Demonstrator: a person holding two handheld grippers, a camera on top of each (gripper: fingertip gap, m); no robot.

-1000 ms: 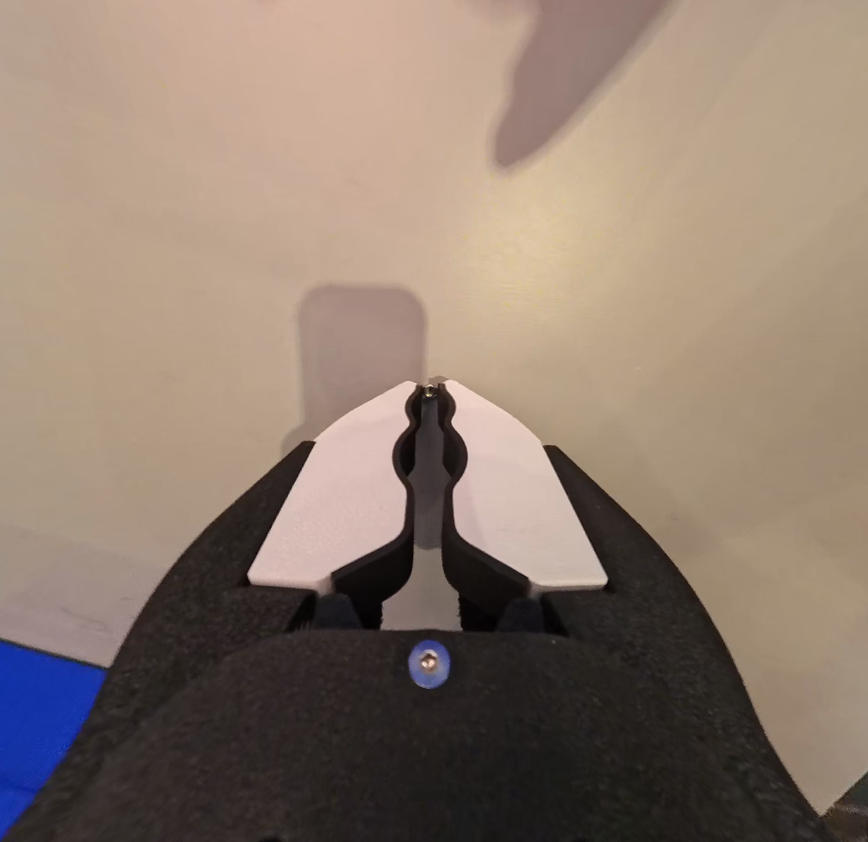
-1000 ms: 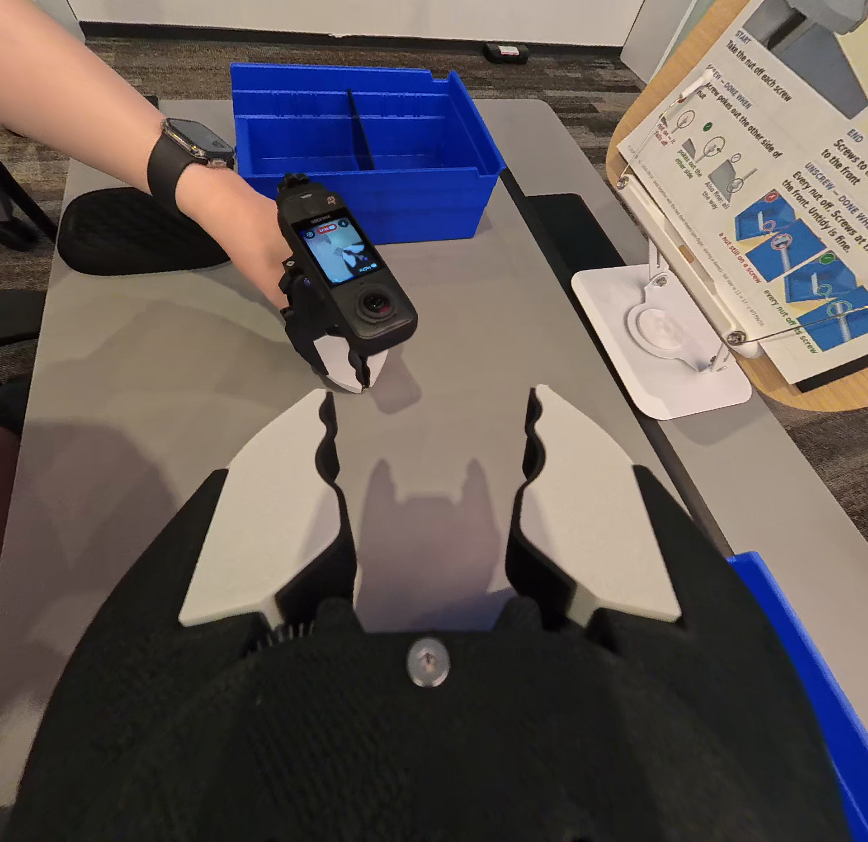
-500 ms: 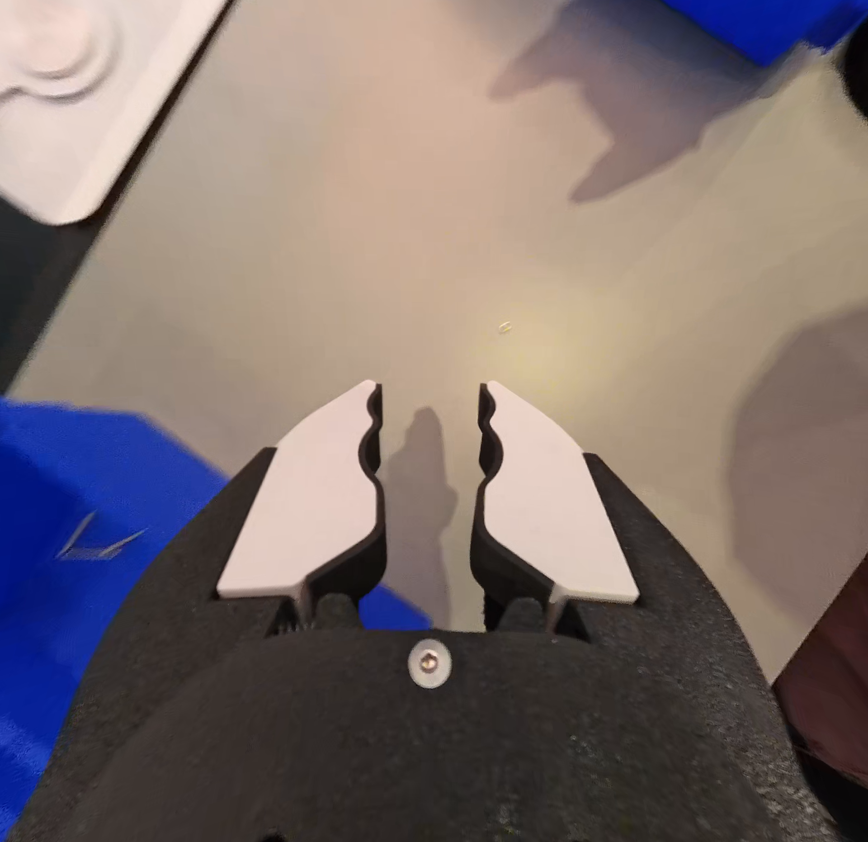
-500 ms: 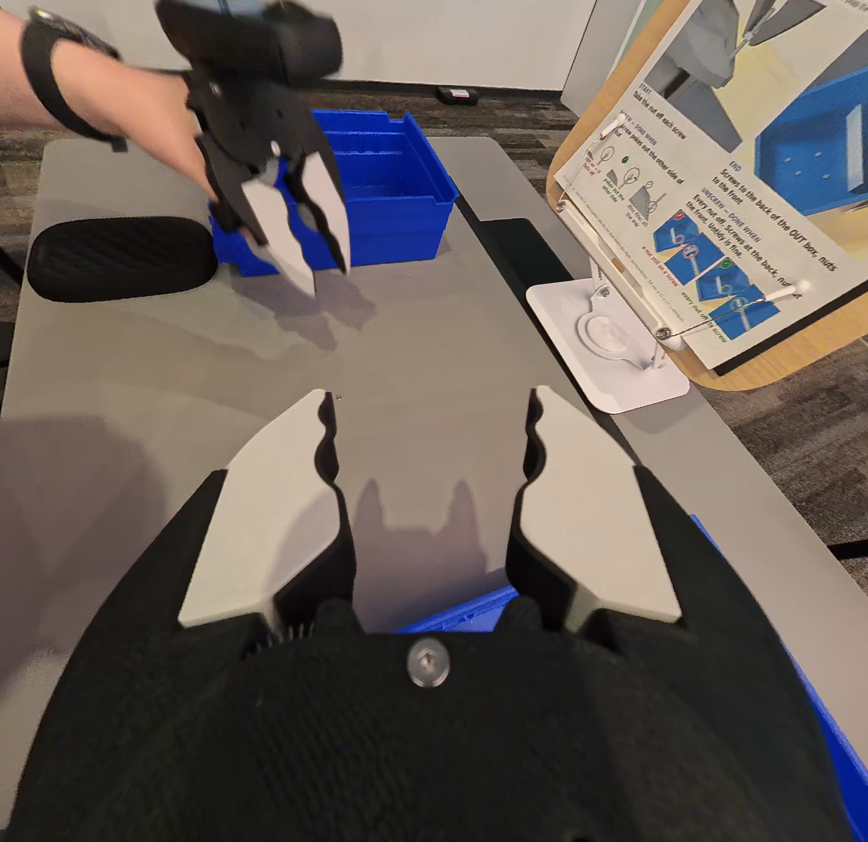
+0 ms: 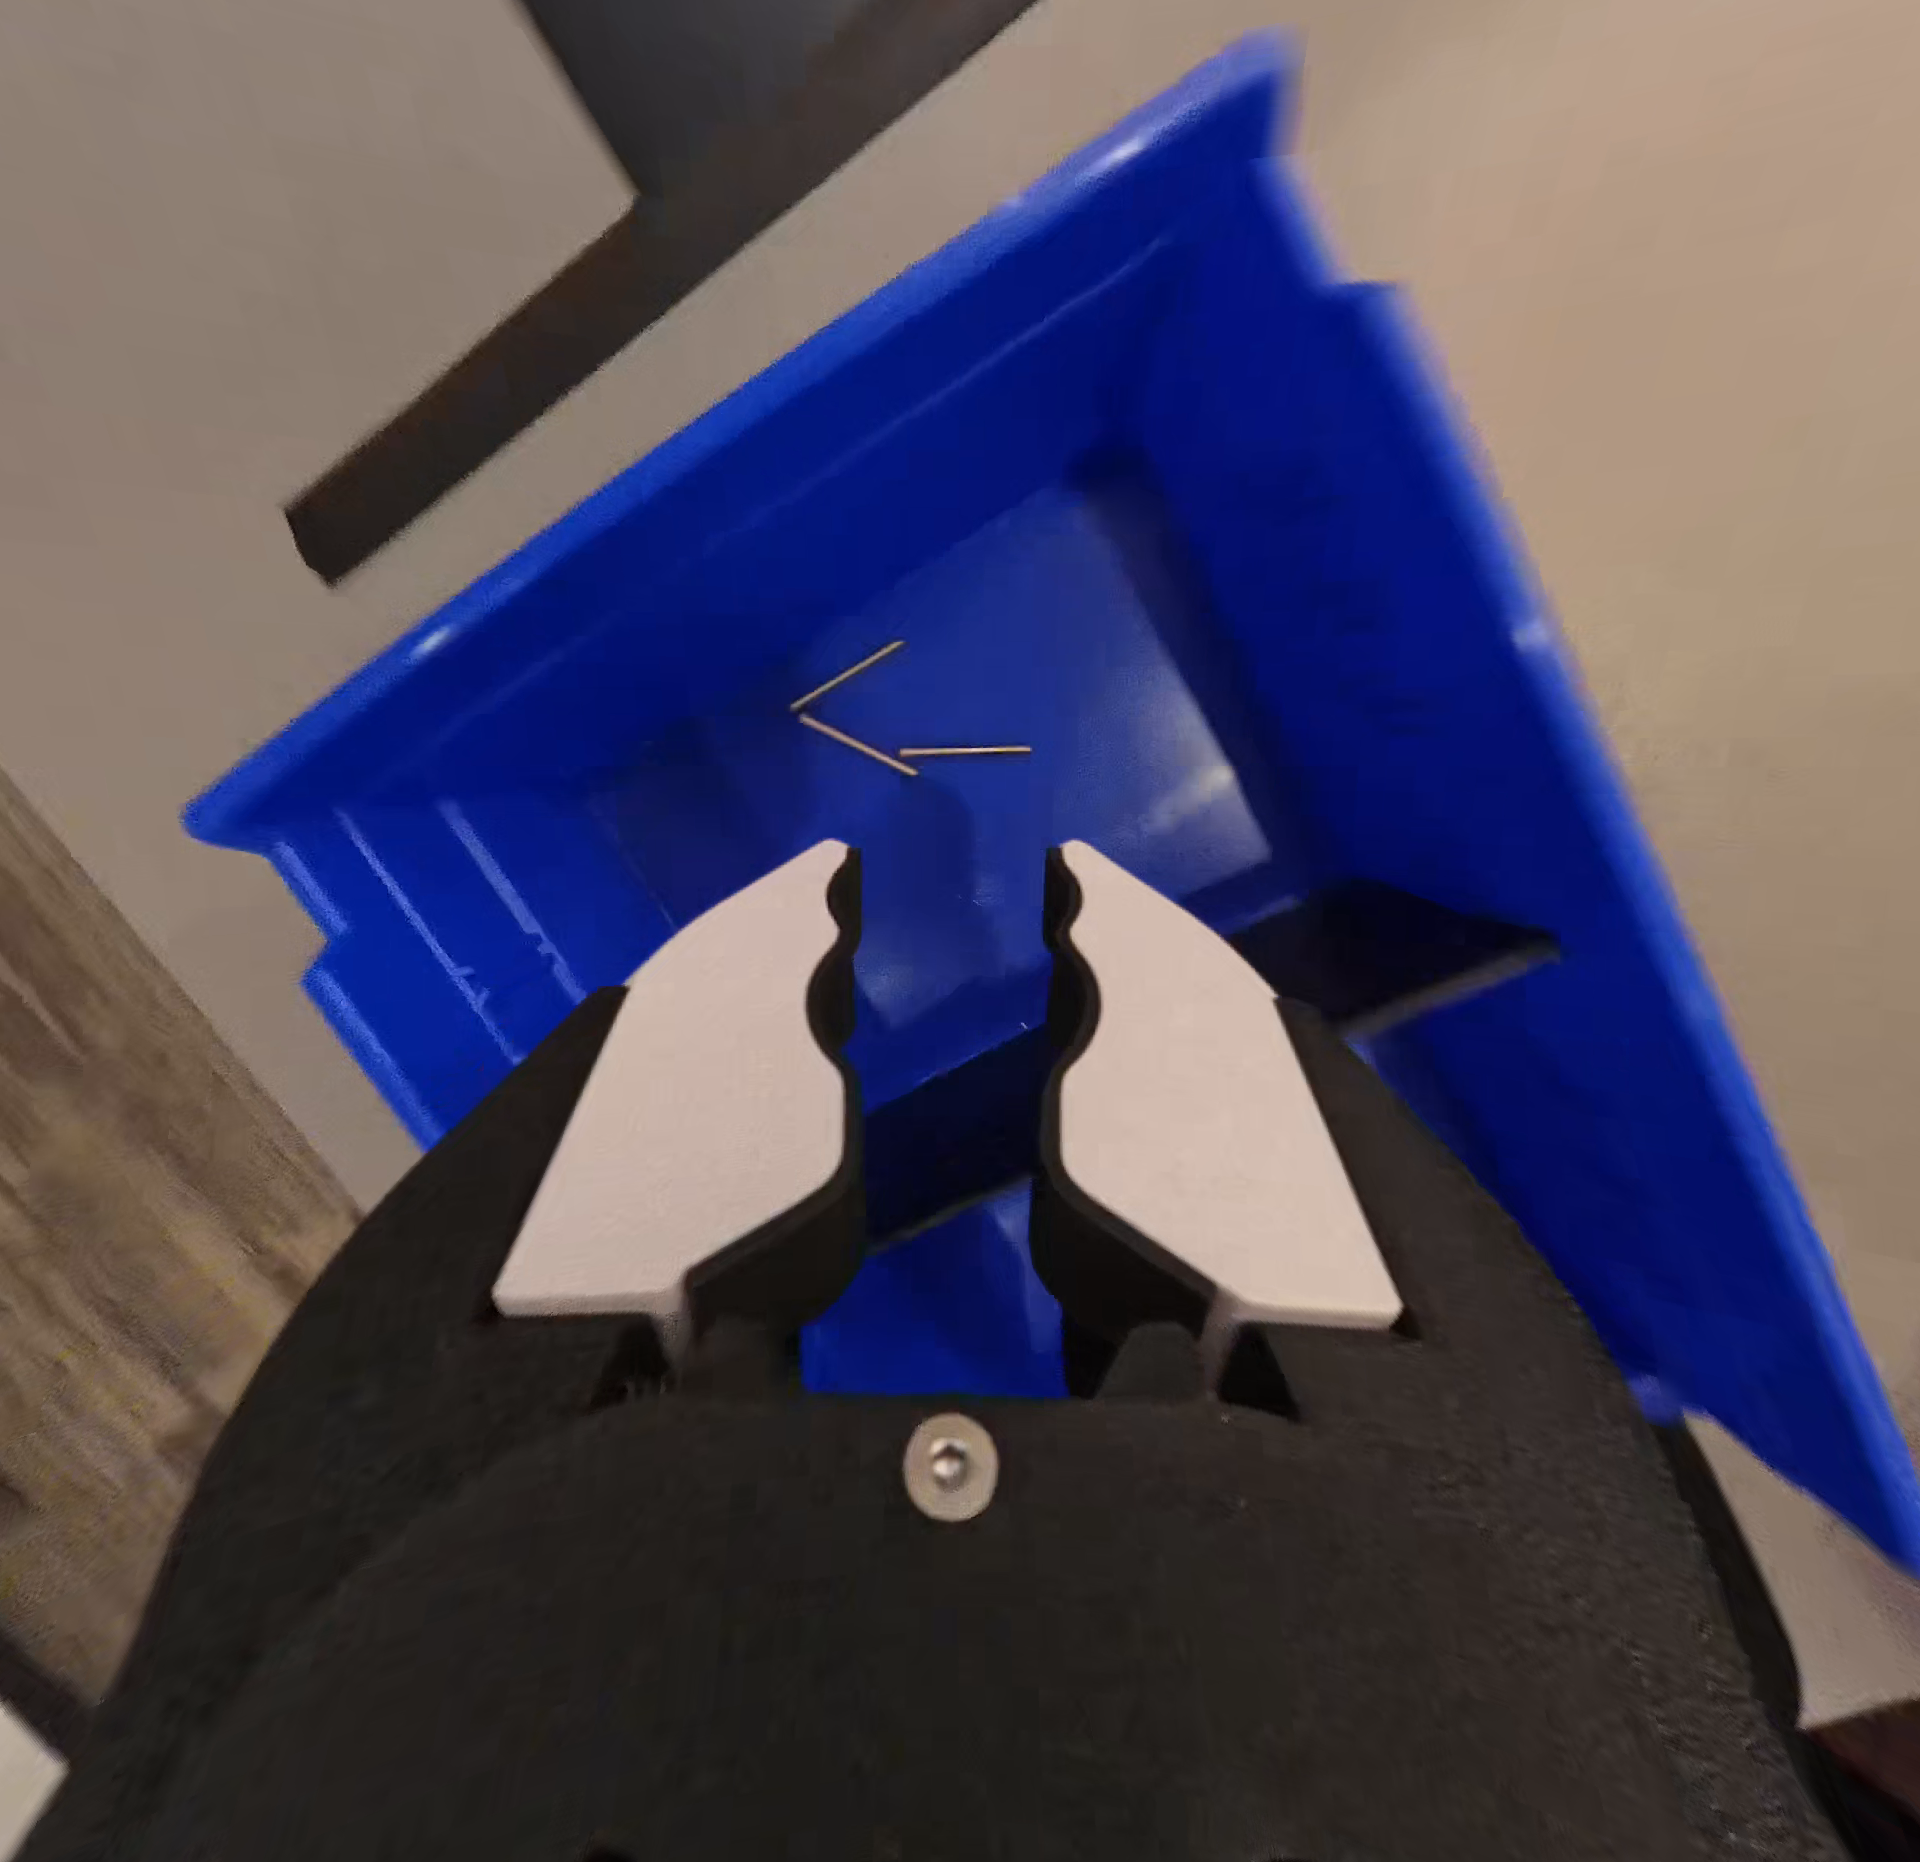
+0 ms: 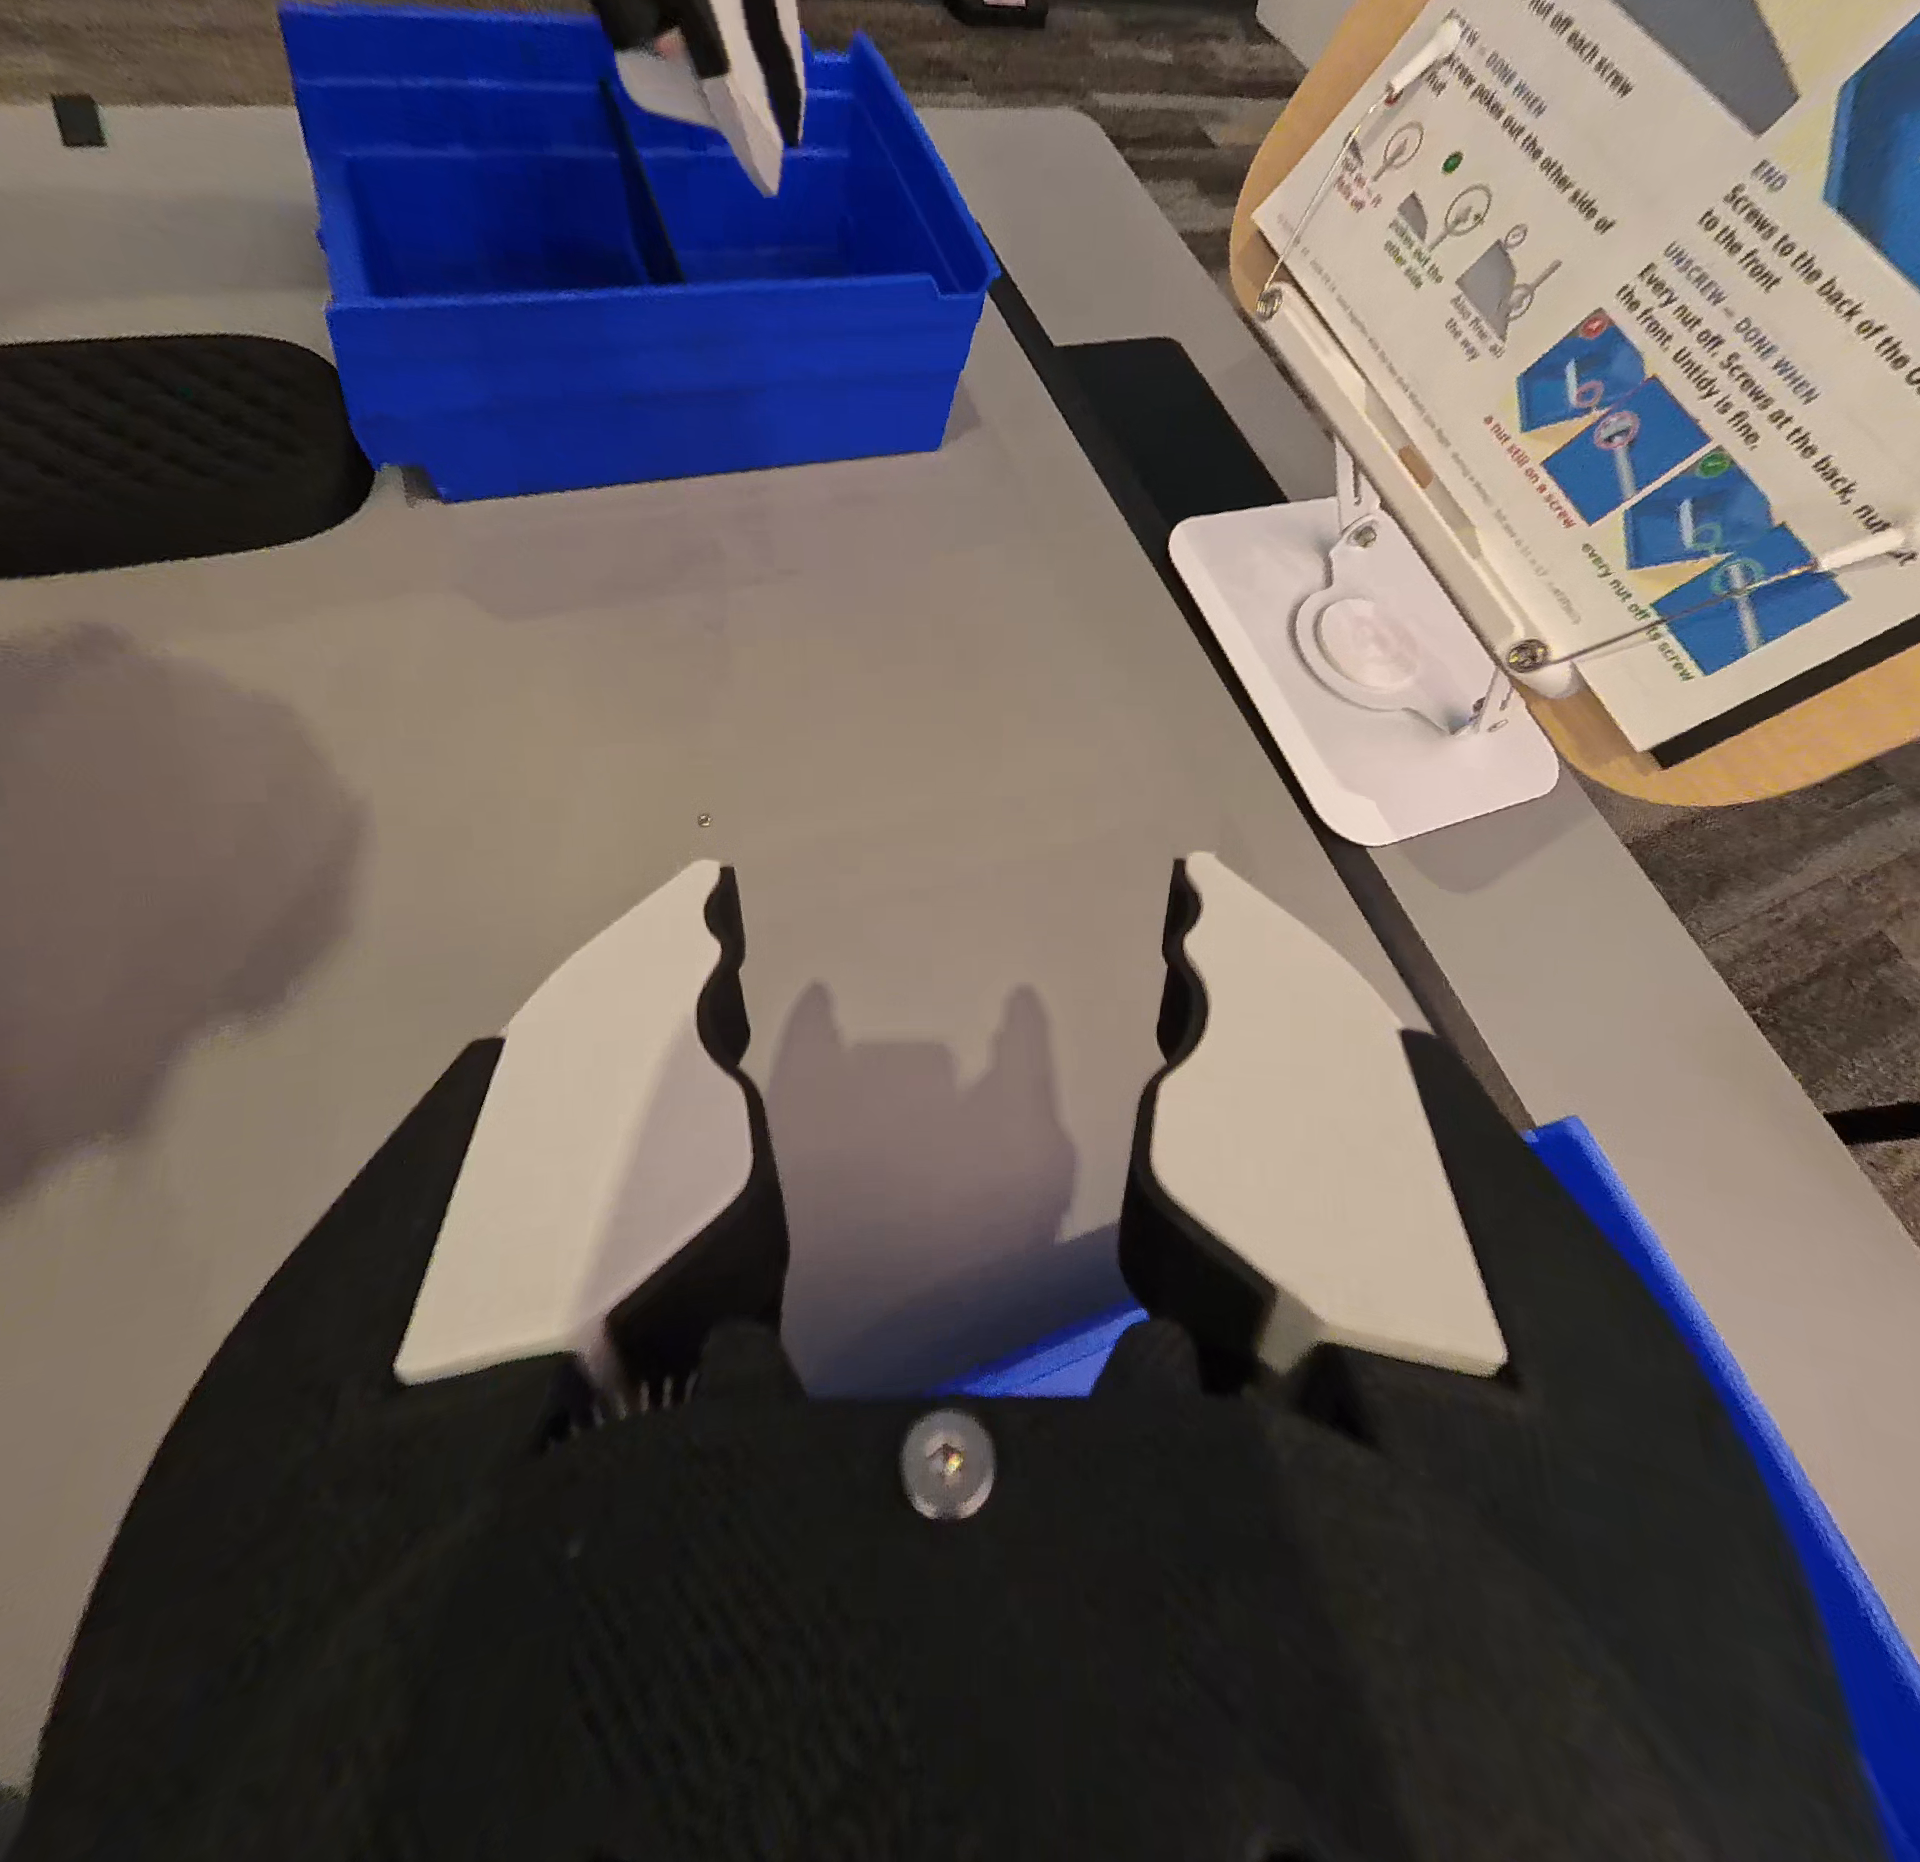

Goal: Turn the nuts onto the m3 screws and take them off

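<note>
- Screws (image 5: 904,716): three thin metal pins lying loose on the floor of the far compartment of the blue bin (image 5: 1403,669), two meeting in a V, the third just beside them; too small to tell whether any carries a nut
- Nut (image 6: 704,821): a tiny bright speck alone on the grey table (image 6: 935,669), just ahead of my right claw's left fingertip; I judge it to be a nut, though it is too small to be sure
- My left claw (image 5: 951,856): fingers apart, nothing between them, hanging over the bin's dark divider (image 5: 1382,965) and pointing down at the screws; seen from the right wrist view (image 6: 764,98) it stands tilted above the bin
- My right claw (image 6: 951,877): fingers wide apart and empty, low over the table, well apart from the bin (image 6: 644,378)
- Step in hand, as I judge it: picking one screw with the left claw
- To do it well: choose the third, separate screw, line the fingers across its length, and close on the shaft near one end so the other end stays free for the nut
- Risk: closing on the V pair would lift or scatter both
- Beside the table: a stand (image 6: 1361,669) bearing an instruction sheet (image 6: 1662,306)
</note>
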